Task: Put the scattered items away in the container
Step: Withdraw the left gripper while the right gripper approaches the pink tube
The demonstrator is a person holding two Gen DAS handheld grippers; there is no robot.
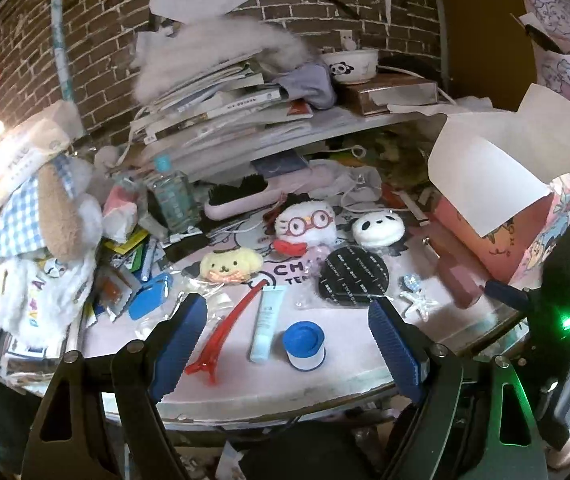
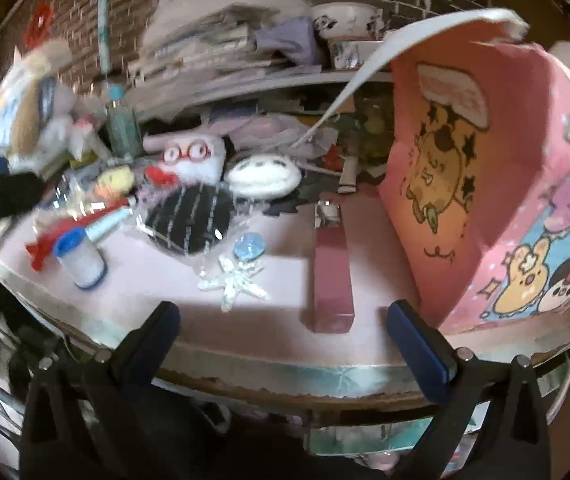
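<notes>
We count three plush toys, one red hair clip [image 1: 229,324], one tube [image 1: 267,322] and one blue-capped roll [image 1: 305,346] on the pink surface [image 1: 345,376]; the pink box [image 2: 497,184] stands right; both our left claw [image 1: 291,350] and right claw [image 2: 285,344] gape empty.

Both wrist cameras sit low at the table's near edge [image 1: 325,392], looking across it toward the brick wall [image 1: 97,32]. The left view faces the table's middle; the right view sits nearer the right edge, close to the pink box [image 2: 485,184]. Both share the blue-capped jar [image 1: 305,345] and black round pouch [image 2: 189,220].
</notes>
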